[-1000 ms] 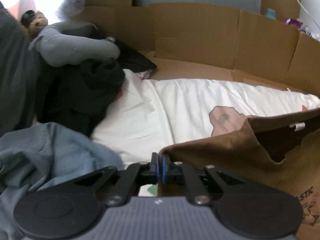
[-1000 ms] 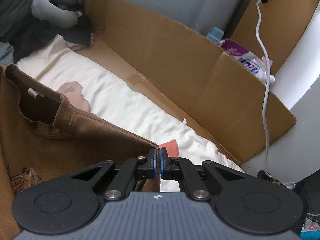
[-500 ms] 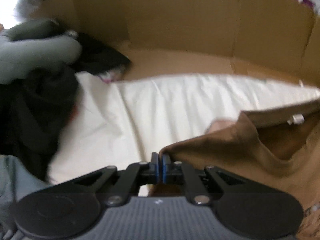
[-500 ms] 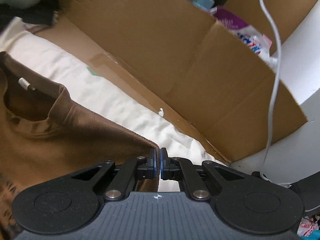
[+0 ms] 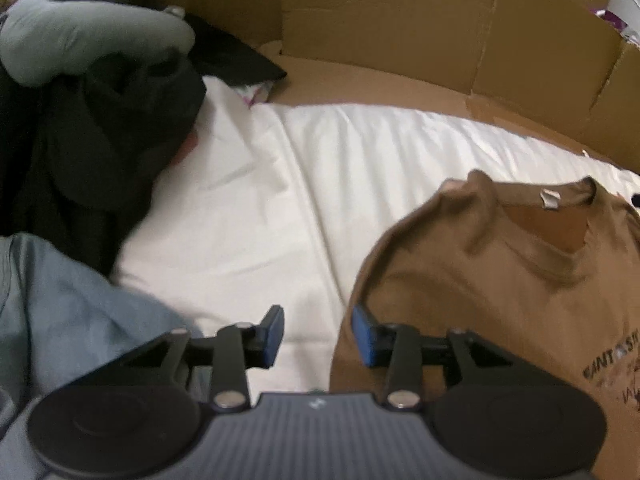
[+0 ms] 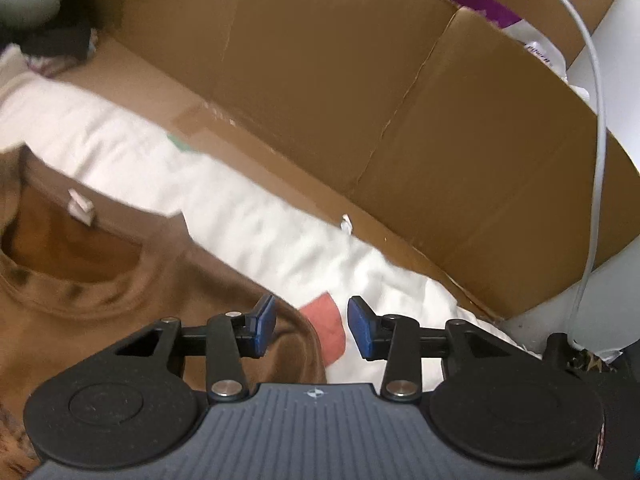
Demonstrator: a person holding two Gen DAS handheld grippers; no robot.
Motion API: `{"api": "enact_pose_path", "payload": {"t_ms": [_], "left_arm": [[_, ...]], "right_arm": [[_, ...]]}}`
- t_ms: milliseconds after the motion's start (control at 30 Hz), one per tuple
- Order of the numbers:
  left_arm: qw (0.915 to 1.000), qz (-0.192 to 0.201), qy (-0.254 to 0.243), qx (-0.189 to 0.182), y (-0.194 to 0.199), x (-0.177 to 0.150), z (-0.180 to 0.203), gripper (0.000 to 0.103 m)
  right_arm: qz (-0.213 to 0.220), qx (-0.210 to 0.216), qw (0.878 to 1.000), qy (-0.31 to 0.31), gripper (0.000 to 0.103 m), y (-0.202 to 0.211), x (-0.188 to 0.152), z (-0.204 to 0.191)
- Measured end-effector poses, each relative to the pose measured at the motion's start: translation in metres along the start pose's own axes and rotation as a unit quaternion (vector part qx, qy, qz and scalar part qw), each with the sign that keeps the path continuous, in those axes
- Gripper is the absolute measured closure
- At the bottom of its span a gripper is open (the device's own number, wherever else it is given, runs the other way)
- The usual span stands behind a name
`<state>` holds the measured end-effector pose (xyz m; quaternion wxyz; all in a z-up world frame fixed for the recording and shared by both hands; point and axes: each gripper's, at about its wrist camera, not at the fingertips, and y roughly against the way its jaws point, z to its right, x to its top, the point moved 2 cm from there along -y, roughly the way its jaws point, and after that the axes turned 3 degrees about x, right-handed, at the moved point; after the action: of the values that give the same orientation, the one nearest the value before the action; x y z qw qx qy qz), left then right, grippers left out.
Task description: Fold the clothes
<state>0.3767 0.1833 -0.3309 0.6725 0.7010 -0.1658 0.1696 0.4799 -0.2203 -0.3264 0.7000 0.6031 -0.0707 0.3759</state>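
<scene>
both claws point steeply down, jaws opening: left gripper [image 5: 318, 334] and right gripper [image 6: 311, 330] have released the brown cotton t-shirt [image 5: 500, 280], its printed text cut off.

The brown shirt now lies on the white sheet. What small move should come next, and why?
Probably draw both tools back from the brown shirt. The left tool and right tool are opening, their pads press no cloth, and the shirt lies face up on the white sheet, ready for a side fold.
</scene>
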Motion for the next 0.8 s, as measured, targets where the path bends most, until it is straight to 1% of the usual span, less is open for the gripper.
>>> {"api": "enact_pose_path", "payload": {"t_ms": [67, 200, 267, 333, 367, 400, 467, 567, 667, 733, 767, 800], "left_arm": [[1.0, -0.006, 0.003, -0.005, -0.003, -0.005, 0.0, 0.058], [0.9995, -0.026, 0.014, -0.015, -0.02, -0.012, 0.001, 0.058], [0.9991, -0.027, 0.025, -0.022, -0.024, -0.015, 0.0, 0.059], [0.9986, -0.027, 0.033, -0.03, -0.026, -0.016, 0.0, 0.072], [0.9984, -0.027, 0.036, -0.034, -0.027, -0.016, -0.001, 0.09], [0.9987, -0.026, 0.032, -0.031, -0.026, -0.015, 0.001, 0.094], [0.9991, -0.025, 0.023, -0.025, -0.023, -0.014, 0.003, 0.096], [0.9998, -0.019, 0.003, -0.01, -0.014, -0.01, 0.003, 0.096], [0.9997, -0.021, 0.007, -0.007, -0.011, -0.004, -0.008, 0.097], [0.9998, -0.02, 0.003, -0.002, -0.01, 0.001, -0.015, 0.097], [0.9998, -0.017, -0.003, 0.008, -0.009, 0.003, -0.016, 0.099], [0.9996, -0.013, -0.01, 0.023, -0.009, 0.006, -0.018, 0.103]], "right_arm": [[0.003, 0.004, 1.0, -0.005, 0.056, 0.004, 0.004, -0.001], [0.005, 0.013, 1.0, 0.004, 0.056, 0.005, 0.01, -0.008], [0.005, 0.016, 1.0, 0.009, 0.056, 0.002, 0.012, -0.013], [0.003, 0.023, 1.0, 0.016, 0.056, -0.004, 0.014, -0.018], [0.002, 0.029, 0.999, 0.022, 0.056, -0.008, 0.015, -0.021], [0.001, 0.033, 0.999, 0.026, 0.056, -0.012, 0.016, -0.024], [0.0, 0.042, 0.999, 0.035, 0.056, -0.021, 0.018, -0.029], [-0.012, 0.049, 0.998, 0.048, 0.056, -0.036, 0.021, -0.037], [-0.027, 0.052, 0.996, 0.069, 0.057, -0.046, 0.02, -0.042], [-0.026, 0.054, 0.996, 0.072, 0.057, -0.047, 0.019, -0.042], [-0.027, 0.057, 0.996, 0.07, 0.062, -0.047, 0.018, -0.042], [-0.03, 0.064, 0.995, 0.067, 0.071, -0.047, 0.018, -0.042]]}}
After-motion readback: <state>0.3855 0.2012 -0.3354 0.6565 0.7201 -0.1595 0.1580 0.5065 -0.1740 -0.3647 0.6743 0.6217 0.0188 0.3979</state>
